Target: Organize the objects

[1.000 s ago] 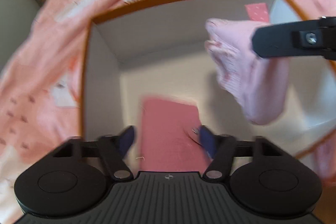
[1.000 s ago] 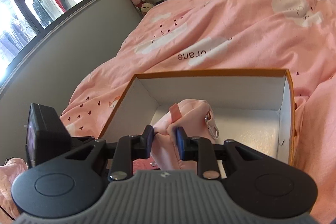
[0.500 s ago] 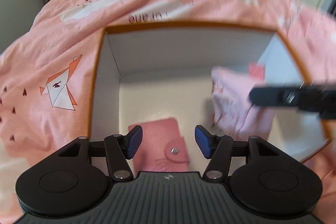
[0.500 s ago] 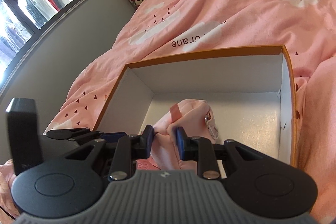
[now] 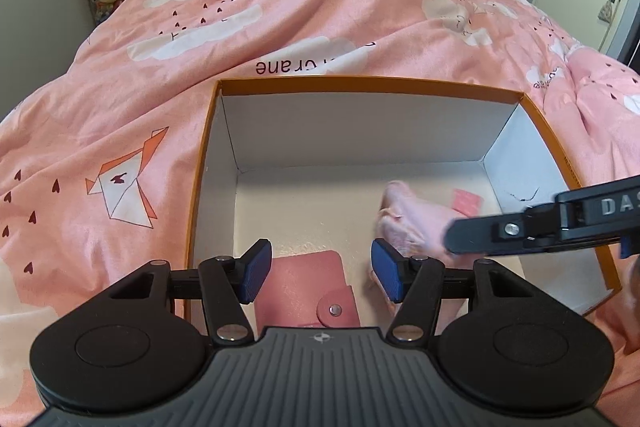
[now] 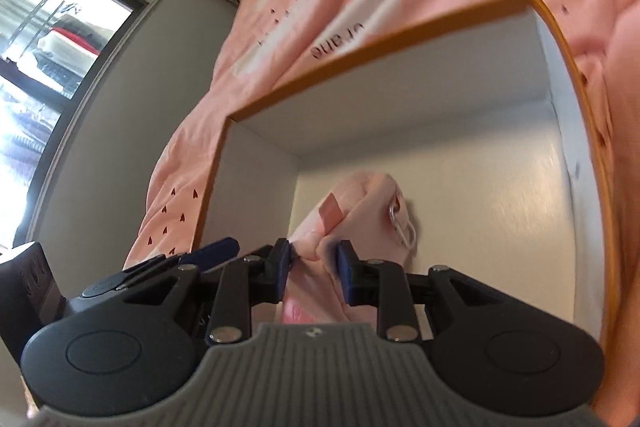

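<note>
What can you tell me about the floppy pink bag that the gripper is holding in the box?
The pink bag looks like soft, wrinkly light-pink cloth, a small pouch. It has a darker pink tab near its top and a silvery metal clip on one side. The right gripper is shut on a bunched fold of it, so it droops inside the box, near the white floor. The left wrist view shows it blurred, toward the box's right side. Whether it touches the floor cannot be told.
</note>
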The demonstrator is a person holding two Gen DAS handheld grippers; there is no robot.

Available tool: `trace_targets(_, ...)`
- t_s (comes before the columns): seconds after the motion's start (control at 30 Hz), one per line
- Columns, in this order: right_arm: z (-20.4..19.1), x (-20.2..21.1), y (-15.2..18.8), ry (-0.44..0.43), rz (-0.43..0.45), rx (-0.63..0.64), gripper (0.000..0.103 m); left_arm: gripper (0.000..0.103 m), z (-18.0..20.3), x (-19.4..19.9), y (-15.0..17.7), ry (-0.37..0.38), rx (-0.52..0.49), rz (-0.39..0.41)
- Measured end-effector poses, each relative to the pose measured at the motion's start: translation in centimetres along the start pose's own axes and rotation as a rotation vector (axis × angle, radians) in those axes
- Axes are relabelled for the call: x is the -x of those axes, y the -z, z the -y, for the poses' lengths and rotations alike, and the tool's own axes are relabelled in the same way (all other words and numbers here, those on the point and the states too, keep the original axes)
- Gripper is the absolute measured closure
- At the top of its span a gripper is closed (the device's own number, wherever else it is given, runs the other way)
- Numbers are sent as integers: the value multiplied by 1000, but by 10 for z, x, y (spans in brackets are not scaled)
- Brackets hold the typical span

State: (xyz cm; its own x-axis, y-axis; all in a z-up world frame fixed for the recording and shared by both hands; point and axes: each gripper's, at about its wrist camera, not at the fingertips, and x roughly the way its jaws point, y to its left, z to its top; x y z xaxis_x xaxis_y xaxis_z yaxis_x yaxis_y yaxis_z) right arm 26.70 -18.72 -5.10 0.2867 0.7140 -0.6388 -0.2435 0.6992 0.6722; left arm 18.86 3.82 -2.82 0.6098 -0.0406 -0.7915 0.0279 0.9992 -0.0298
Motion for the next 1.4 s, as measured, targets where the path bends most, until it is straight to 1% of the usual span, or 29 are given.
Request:
trace_targets(0.07, 1, 4, 1, 39, -25, 3, 72, 35, 1, -1, 0, -12, -10, 5)
trace_targets(0.13, -5, 7, 2, 137, -48, 69, 68, 35, 2, -1, 0, -10, -15, 7)
trace_targets(0.2, -12, 5, 5, 241, -74, 155, 68, 35, 2, 0, 0, -5, -12, 10)
trace_targets(0.23, -12, 2, 5, 265, -94, 189, 67, 35, 1, 0, 0, -3, -10, 10)
trace_targets(0.3, -13, -2, 5, 268, -132, 215, 65, 35, -2, 0, -1, 2, -9, 6)
trace_targets(0.37, -17, -7, 3, 283, -178, 256, 61, 35, -5, 0, -2, 8, -2, 2)
trace_targets(0.4, -20, -9, 1, 298, -189, 281, 57, 35, -6, 1, -3, 14, 0, 3)
trace_targets(0.53, -32, -11, -8, 360, -191, 364, 54, 35, -12, 2, -7, 31, 21, 2)
trace_targets(0.6, -35, -13, -13, 368, -193, 385, 51, 35, -12, 1, -9, 32, 26, 2)
trace_targets(0.67, -35, -12, -17, 363, -209, 397, 48, 35, -13, 0, -9, 33, 28, 2)
trace_targets(0.73, -35, -14, -21, 383, -208, 407, 44, 35, -13, 0, -10, 30, 25, 5)
trace_targets(0.8, -35, -18, -26, 402, -211, 428, 42, 35, -15, -1, -11, 28, 22, 12)
trace_targets(0.97, -19, -42, -36, 469, -271, 431, 42, 35, -26, 10, -20, 30, 37, 64)
trace_targets(1.03, -10, -50, -37, 466, -302, 418, 43, 35, -33, 15, -24, 26, 52, 82)
trace_targets(1.1, -6, -54, -37, 473, -307, 421, 42, 35, -35, 17, -26, 14, 54, 92)
trace_targets(1.13, -5, -55, -37, 473, -306, 421, 40, 35, -36, 17, -27, 7, 55, 98)
trace_targets(1.23, -2, -58, -37, 471, -313, 419, 31, 35, -35, 17, -25, -19, 60, 113)
trace_targets(1.4, -1, -64, -33, 484, -345, 449, 26, 35, -36, 13, -19, -50, 64, 108)
